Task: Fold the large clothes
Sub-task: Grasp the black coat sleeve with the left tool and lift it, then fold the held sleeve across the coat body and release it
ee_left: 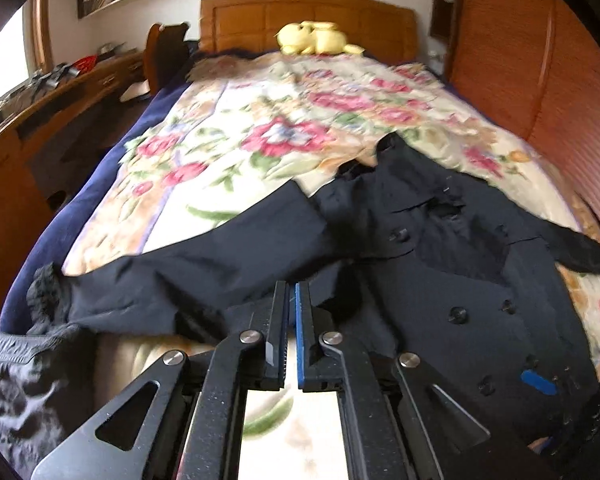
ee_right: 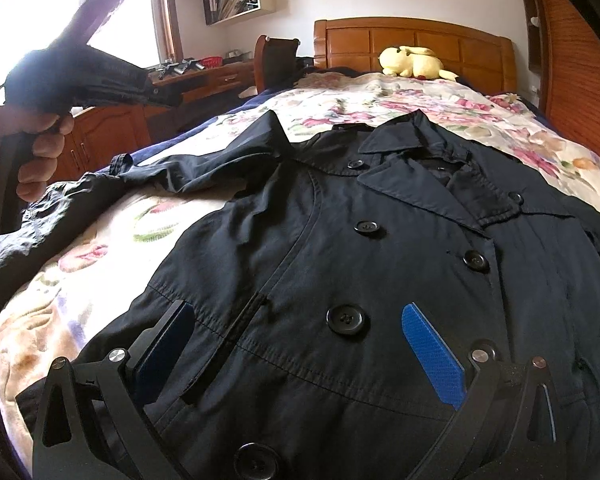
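Note:
A dark navy double-breasted coat (ee_right: 340,240) lies front up on the floral bedspread (ee_right: 100,248), collar toward the headboard. Its left sleeve (ee_left: 172,276) stretches out sideways to a cuff (ee_left: 48,292) near the bed's edge. My left gripper (ee_left: 292,292) hovers above that sleeve, blurred, its jaws shut to a thin slit with nothing between them. In the right wrist view a hand (ee_right: 40,152) holds it raised at the far left. My right gripper (ee_right: 296,306) rests open on the coat's front, its fingers either side of a large button (ee_right: 345,319). One blue pad (ee_left: 538,382) shows in the left wrist view.
A black crinkled garment (ee_left: 28,392) is bunched at the bed's near left corner. A yellow plush toy (ee_right: 414,62) lies by the wooden headboard (ee_right: 420,44). A desk (ee_left: 60,96) and chair (ee_right: 276,60) stand left of the bed, a slatted wardrobe (ee_left: 540,80) to the right.

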`<state>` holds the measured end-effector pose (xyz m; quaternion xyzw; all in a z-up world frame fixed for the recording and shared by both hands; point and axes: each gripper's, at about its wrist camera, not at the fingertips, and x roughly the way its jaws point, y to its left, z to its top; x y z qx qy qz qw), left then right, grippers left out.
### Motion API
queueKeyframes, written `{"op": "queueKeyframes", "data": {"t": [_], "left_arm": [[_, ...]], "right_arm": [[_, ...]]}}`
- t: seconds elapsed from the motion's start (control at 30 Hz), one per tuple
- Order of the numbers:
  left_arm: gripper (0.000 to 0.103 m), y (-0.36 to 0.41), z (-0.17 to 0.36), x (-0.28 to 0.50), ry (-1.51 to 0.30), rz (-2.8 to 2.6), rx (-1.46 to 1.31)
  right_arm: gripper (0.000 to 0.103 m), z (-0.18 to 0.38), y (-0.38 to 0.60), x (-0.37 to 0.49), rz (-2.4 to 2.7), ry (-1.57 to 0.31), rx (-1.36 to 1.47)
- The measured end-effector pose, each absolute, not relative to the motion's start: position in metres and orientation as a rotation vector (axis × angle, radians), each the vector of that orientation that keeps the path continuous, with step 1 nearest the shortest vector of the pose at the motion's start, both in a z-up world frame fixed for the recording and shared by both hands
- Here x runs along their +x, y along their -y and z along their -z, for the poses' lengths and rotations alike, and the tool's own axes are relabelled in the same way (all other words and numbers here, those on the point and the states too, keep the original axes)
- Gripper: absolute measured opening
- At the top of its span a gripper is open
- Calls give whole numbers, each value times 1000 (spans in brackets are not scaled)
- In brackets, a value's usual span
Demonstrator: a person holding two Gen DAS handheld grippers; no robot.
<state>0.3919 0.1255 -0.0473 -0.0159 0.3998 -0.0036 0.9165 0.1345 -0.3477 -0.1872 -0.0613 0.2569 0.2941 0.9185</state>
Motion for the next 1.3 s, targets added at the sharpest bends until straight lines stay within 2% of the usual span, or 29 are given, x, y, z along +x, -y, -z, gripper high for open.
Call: {"op": "queueKeyframes", "data": {"t": [0.07, 0.3, 0.6, 0.97, 1.3], "left_arm": [[30, -135, 57, 390, -844, -11, -25], [31, -189, 95, 385, -932, -115, -143], [31, -206, 135, 400, -982, -110, -323], [31, -234, 150, 426, -969, -221, -408], [31, -245, 154, 435, -965, -314, -309]], "right_arm": [[103, 188, 347, 135, -604, -530, -130], [103, 188, 346, 137, -608, -540, -139], [103, 188, 346, 137, -611, -543, -140], [103, 188, 345, 138, -612, -544, -140], [103, 189, 344, 138, -615, -545, -139]]}}
